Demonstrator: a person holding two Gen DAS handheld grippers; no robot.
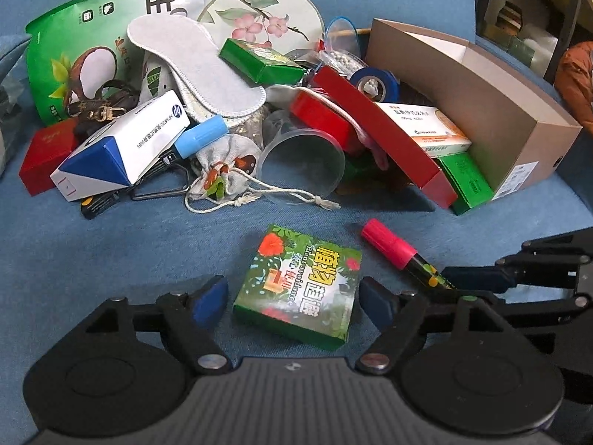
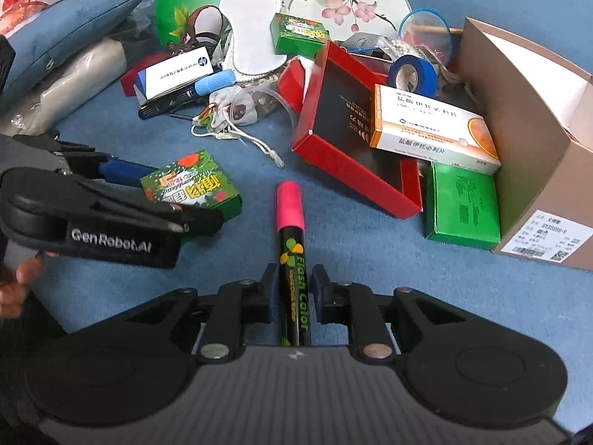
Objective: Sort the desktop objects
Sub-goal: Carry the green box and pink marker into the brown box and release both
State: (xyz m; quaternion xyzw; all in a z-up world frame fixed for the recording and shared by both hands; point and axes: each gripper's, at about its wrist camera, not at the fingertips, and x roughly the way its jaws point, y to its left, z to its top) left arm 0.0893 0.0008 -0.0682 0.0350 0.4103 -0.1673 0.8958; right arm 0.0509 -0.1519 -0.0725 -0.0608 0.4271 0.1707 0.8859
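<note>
A green flower-printed box [image 1: 300, 282] lies flat on the blue fabric surface. My left gripper [image 1: 292, 300] straddles it, open, with a gap between each blue pad and the box's sides. In the right wrist view the same box [image 2: 192, 185] sits between the left gripper's [image 2: 166, 196] fingers. To its right, a marker with a pink cap [image 2: 291, 204] and black barrel lies on the fabric. My right gripper [image 2: 294, 289] is shut on the barrel. From the left wrist, the marker [image 1: 389, 244] runs into the right gripper [image 1: 456, 278].
Behind lies a jumbled pile: a green coconut bag [image 1: 85, 44], a white and blue carton [image 1: 122, 148], a clear cup [image 1: 304, 163], a red box lid [image 2: 352, 141] and blue tape [image 2: 411, 70]. An open brown cardboard box [image 2: 537, 129] stands on the right. A blue cushion [image 2: 74, 18] is far left.
</note>
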